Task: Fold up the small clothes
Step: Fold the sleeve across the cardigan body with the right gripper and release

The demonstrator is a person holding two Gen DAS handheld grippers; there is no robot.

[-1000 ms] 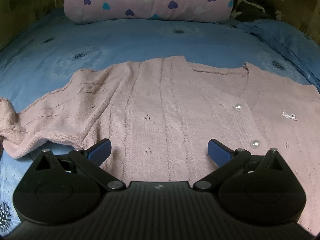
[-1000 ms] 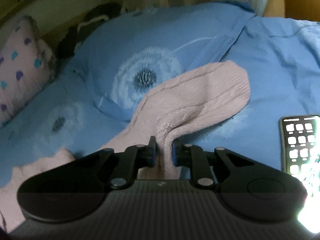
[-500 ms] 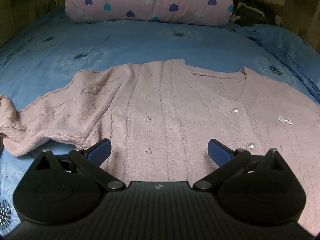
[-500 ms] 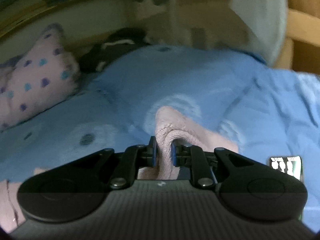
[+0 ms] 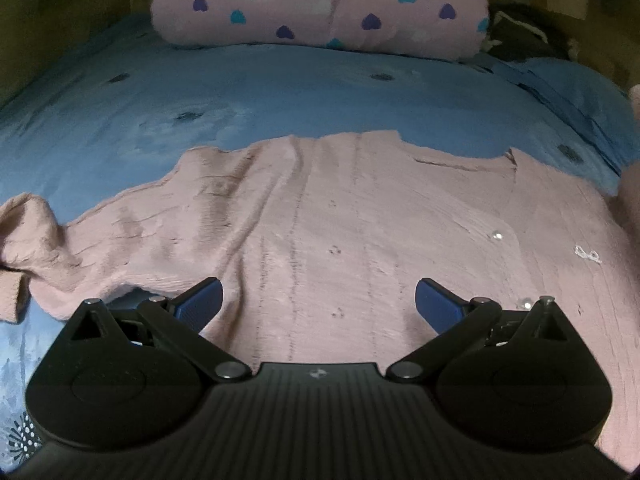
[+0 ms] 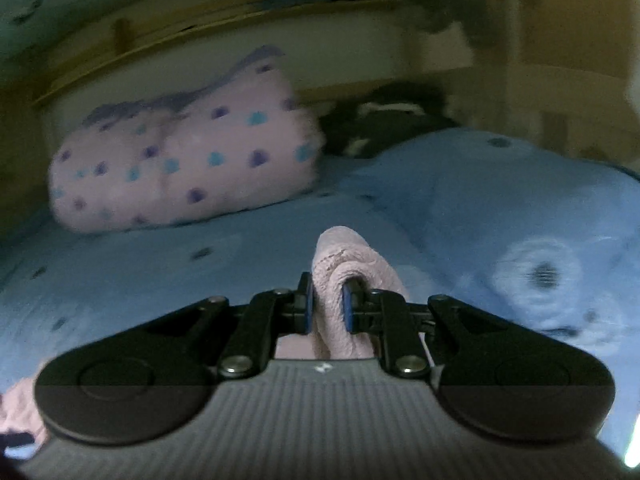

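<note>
A pink knit cardigan (image 5: 360,232) lies spread front-up on a bed covered with a blue floral bedspread (image 5: 280,96), its left sleeve (image 5: 36,236) bunched at the edge of the left wrist view. The left claw (image 5: 318,300) hovers released over the garment's body, jaws wide apart. The right claw (image 6: 327,304) is clenched on the cardigan's right sleeve (image 6: 340,256), raised above the bedspread. A heart-print pillow (image 5: 320,4) rests beyond.

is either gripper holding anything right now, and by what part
The right gripper is shut on the pink cardigan's sleeve, near its cuff end. The left gripper is open, holding nothing.
</note>
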